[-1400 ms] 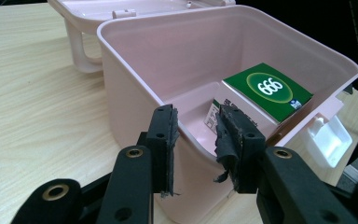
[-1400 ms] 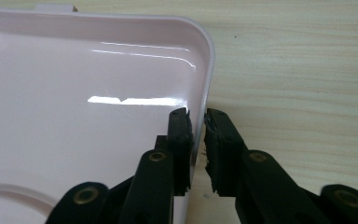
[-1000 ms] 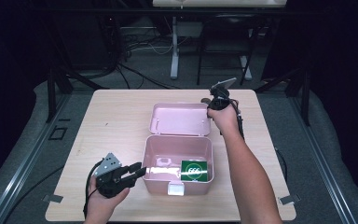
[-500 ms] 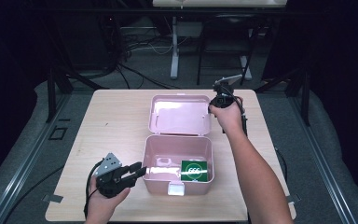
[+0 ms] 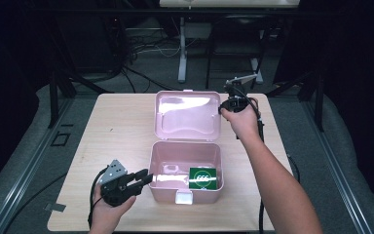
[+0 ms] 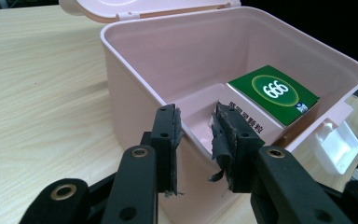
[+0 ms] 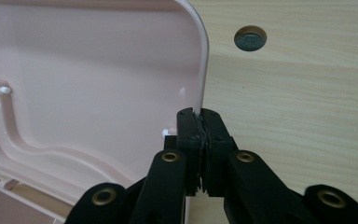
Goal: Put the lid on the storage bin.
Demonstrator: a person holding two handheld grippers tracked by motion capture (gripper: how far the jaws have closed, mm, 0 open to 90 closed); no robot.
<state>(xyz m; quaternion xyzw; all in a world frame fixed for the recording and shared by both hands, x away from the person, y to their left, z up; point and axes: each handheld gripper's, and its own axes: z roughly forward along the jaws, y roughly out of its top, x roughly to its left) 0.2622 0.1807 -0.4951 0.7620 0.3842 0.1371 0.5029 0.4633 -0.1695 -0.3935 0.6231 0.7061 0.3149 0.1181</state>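
- Right hand-held gripper [image 7: 200, 122] is clamped on the right edge of the pink box's raised lid [image 5: 187, 115].
- Left hand-held gripper [image 6: 196, 135] is pinched on the box [image 5: 185, 165]'s near-left wall.
- Green "666" packet [image 5: 206, 178] lies inside, right.
- Box sits mid-surface [image 5: 119, 126].

l gripper [image 5: 143, 178] clamped, r gripper [image 5: 222, 109] clamped

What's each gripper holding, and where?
Right gripper: side edge of the pink plastic box's open lid. Left gripper: the box's left wall, at the rim.
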